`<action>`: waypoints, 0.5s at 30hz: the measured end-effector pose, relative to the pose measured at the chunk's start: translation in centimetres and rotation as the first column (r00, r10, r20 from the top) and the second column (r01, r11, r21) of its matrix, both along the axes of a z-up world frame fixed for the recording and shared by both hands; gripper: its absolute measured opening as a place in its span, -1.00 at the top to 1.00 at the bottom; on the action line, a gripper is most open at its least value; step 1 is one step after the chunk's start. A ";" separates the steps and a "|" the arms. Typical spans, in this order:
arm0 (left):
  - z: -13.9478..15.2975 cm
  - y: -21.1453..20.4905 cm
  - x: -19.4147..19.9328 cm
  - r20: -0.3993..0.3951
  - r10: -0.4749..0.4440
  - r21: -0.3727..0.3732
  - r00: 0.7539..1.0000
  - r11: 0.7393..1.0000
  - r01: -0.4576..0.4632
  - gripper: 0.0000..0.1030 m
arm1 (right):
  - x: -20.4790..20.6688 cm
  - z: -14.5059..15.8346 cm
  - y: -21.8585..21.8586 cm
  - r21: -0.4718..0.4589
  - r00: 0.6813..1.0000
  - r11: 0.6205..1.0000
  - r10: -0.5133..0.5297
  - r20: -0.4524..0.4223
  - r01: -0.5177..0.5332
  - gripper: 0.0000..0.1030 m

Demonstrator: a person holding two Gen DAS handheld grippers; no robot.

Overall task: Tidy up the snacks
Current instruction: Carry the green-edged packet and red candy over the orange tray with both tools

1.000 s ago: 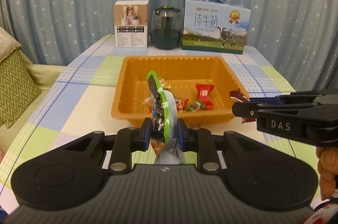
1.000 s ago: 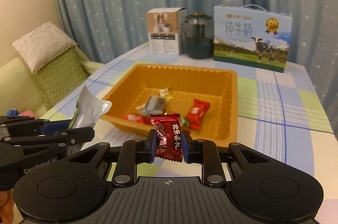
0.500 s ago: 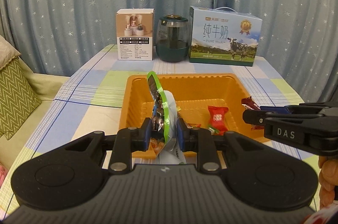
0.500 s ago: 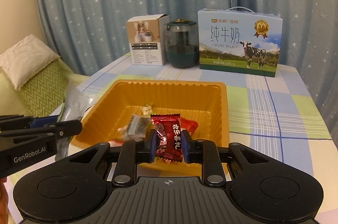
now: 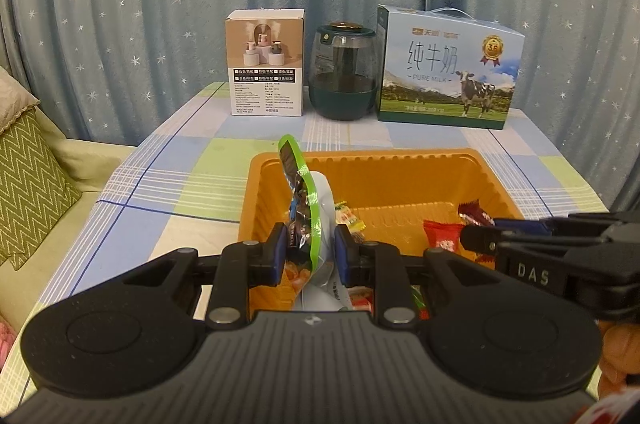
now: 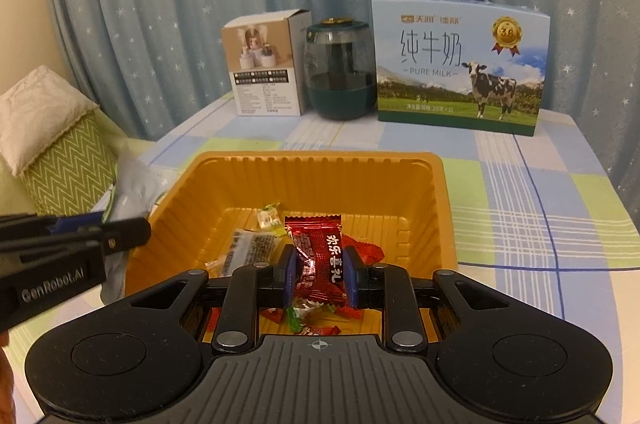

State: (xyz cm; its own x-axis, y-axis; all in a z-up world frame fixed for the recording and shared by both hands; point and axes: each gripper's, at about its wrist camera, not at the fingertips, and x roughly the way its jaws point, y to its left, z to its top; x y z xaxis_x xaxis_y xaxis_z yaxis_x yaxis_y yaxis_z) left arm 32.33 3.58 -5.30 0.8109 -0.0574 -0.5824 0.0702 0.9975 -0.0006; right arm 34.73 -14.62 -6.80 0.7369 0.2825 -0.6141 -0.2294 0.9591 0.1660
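Ahead of both jaws the orange tray point(image 6: 440, 208) lies open-topped; beyond it, carton point(image 6: 460, 64), jar point(image 6: 340, 72) and box point(image 6: 268, 64) wall the far edge.

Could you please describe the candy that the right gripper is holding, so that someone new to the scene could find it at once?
Start at the orange tray on the checked tablecloth, in front of the blue milk carton. Above the tray's near end, the right gripper clamps a dark red candy upright. Unlike the loose sweets lying in the tray, it is lifted, shiny, and printed with white Chinese characters.
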 end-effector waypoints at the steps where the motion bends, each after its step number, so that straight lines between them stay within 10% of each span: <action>1: -0.1 0.0 0.2 0.002 0.000 0.003 1.000 1.000 0.000 0.57 | 0.2 -0.1 0.0 -0.002 1.000 1.000 0.000 -0.001 0.000 0.52; 15: -1.1 0.2 2.2 -0.006 -0.002 0.015 1.000 1.000 0.002 0.56 | 1.4 -0.8 -0.8 0.006 1.000 1.000 -0.020 -0.015 0.020 0.52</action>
State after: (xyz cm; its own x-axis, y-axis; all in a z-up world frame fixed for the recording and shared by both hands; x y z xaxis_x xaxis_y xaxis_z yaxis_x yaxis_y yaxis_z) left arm 34.49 3.76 -6.45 0.8074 -0.0500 -0.5879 0.0720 0.9973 0.0140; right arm 36.17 -15.38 -7.62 0.7330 0.2717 -0.6236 -0.2079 0.9624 0.1750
